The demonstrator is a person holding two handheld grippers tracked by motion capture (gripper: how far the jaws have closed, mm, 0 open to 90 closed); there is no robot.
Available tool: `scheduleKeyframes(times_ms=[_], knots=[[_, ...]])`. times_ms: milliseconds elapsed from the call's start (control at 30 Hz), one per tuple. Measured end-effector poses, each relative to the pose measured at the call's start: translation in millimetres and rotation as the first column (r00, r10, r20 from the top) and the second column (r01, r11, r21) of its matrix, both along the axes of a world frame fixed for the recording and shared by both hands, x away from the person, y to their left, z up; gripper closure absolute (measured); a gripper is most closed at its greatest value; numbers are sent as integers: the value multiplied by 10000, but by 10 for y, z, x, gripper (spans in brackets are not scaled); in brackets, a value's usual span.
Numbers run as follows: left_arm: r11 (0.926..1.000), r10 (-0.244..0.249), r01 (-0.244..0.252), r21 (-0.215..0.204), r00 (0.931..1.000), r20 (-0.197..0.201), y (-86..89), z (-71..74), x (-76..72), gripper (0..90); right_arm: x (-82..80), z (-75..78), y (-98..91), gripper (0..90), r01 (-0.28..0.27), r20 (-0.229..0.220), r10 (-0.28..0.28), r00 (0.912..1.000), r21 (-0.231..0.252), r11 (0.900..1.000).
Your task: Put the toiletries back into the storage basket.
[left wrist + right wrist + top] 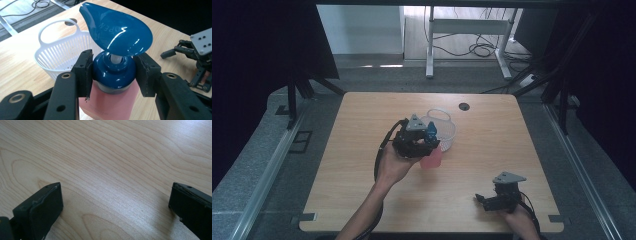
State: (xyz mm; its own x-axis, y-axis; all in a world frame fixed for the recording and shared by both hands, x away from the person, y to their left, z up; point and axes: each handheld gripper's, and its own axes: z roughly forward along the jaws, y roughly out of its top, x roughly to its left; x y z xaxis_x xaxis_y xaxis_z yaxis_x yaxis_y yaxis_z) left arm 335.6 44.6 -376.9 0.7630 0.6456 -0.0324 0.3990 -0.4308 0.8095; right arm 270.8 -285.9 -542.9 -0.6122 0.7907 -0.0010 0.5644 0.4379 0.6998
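The left gripper point(113, 70) is clamped on the dark-blue collar of a pink plastic pump bottle with a glossy blue dispenser head point(113, 75) — held just beside the white slotted plastic basket point(60, 56). The right gripper point(115, 202) stands wide open — nothing between its jaws — above the light wooden table point(112, 157).

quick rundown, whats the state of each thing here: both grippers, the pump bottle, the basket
left gripper: shut on the blue collar of the pump bottle
right gripper: open, nothing between its jaws, low over bare wood
pump bottle: pink, upright, blue pump head on, held beside the basket
basket: white, slotted, upright on the table, looks empty
table: wooden, bears the basket
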Motion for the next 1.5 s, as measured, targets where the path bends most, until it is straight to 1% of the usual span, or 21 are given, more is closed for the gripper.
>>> scheduleKeyframes(times_ms=[267, 333, 467, 533, 633, 700, 800, 967, 1000, 1033, 1100, 1200, 1300, 1367, 1400, 1500], knots=[[9999, 130, -133, 78, 9994, 314, -53, 135, 86, 526, 0, 0, 0, 0, 2, -1, -2, 10000, 4, 10000], [9999, 148, -150, 63, 9993, 343, -58, 148, 96, 526, 0, 0, 0, 0, -2, 0, 2, 10000, 3, 10000], [9997, 253, -256, 64, 9984, 506, -78, 204, 161, 526, -1, 0, 2, 0, 18, -7, -18, 10000, 34, 10000], [9995, 316, -317, 4, 9983, 498, -85, 212, 172, 526, -1, 0, 2, 0, 20, -6, -20, 10000, 34, 10000], [9992, 402, -400, -39, 9975, 579, -98, 256, 232, 526, 0, -1, 1, 0, 2, 11, -2, 10000, 18, 10000], [9991, 423, -422, -33, 9972, 619, -103, 268, 248, 526, 0, -1, 1, 0, -3, 15, 3, 10000, 13, 10000], [9985, 547, -547, -24, 9958, 729, -125, 319, 310, 526, 0, -1, 0, 0, -2, 14, 2, 10000, 10, 10000], [9980, 638, -636, -52, 9949, 779, -153, 368, 375, 526, 0, -1, 0, 0, -8, 16, 8, 10000, 11, 10000], [9978, 663, -661, -50, 9946, 805, -174, 389, 406, 527, 0, -1, 1, 0, -4, 13, 4, 10000, 14, 10000], [9978, 663, -661, -50, 9946, 805, -174, 389, 406, 527, 0, -1, 1, 0, -4, 13, 4, 10000, 14, 10000], [9975, 707, -704, -69, 9935, 886, -218, 410, 454, 526, 0, -1, 1, 0, -6, 16, 6, 10000, 14, 10000], [9969, 776, -781, 16, 9923, 970, -260, 419, 505, 527, 1, -2, -2, 0, -44, 29, 44, 10000, -29, 10000], [9964, 838, -842, -3, 9916, 982, -284, 418, 540, 527, 0, -2, 1, 0, -10, 21, 10, 10000, 10, 10000], [9961, 878, -887, 42, 9911, 1004, -301, 416, 576, 527, 0, -1, 2, 0, -1, 17, 1, 10000, 26, 10000], [9954, 954, -958, -12, 9902, 1024, -325, 406, 611, 527, -1, 0, 3, 0, 13, -4, -13, 10000, 39, 10000], [9948, 1002, -1013, 56, 9894, 1055, -340, 397, 649, 527, -1, 0, 3, 0, 7, -6, -7, 10000, 41, 10000]])
